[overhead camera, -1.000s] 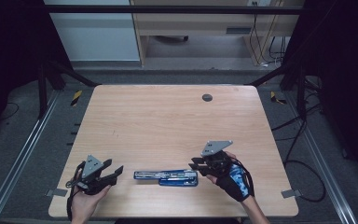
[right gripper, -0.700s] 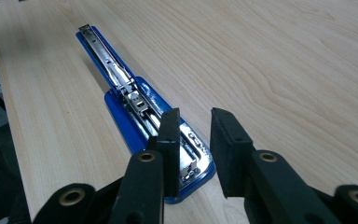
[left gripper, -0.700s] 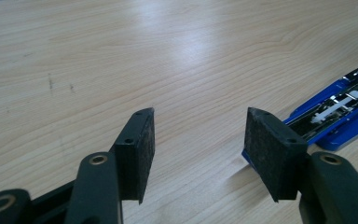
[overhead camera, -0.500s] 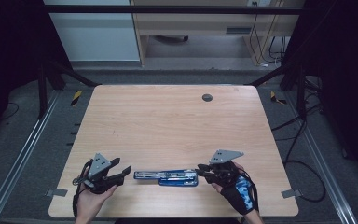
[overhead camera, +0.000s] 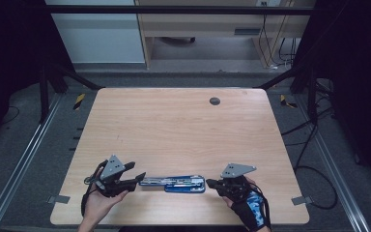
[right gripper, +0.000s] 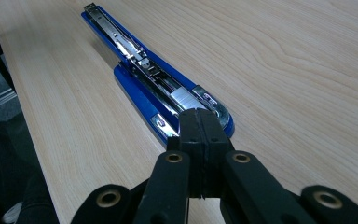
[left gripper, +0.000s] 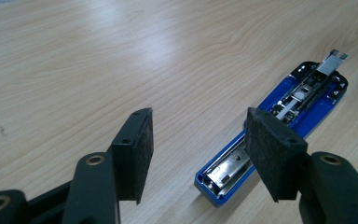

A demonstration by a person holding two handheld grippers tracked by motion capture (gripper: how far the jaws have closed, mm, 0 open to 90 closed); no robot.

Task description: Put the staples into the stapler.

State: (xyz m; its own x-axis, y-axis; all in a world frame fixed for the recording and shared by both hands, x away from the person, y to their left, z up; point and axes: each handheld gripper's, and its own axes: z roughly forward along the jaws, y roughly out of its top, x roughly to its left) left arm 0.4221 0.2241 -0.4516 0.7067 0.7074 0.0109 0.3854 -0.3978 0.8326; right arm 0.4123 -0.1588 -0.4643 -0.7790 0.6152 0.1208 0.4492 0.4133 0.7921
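Blue and steel, the stapler (overhead camera: 174, 182) lies swung fully open and flat on the table (overhead camera: 174, 125), stretched between our two claws near the front edge.

Our left claw (overhead camera: 136, 178) is spread wide with nothing between its pads. The stapler's narrow metal end sits just ahead of it, and in the left gripper view (left gripper: 196, 154) that end lies close beside the right-hand pad (left gripper: 270, 154); we cannot tell whether they touch.

Our right claw (overhead camera: 210, 183) has just been closing and is now pressed shut, pad on pad, holding nothing. In the right gripper view (right gripper: 200, 126) its tip sits at the stapler's (right gripper: 158, 88) broad blue end, right at the rim.

We judge the work barely begun. The stapler is flanked but ungripped, and every handling step is left, be it loading, folding shut or lifting.
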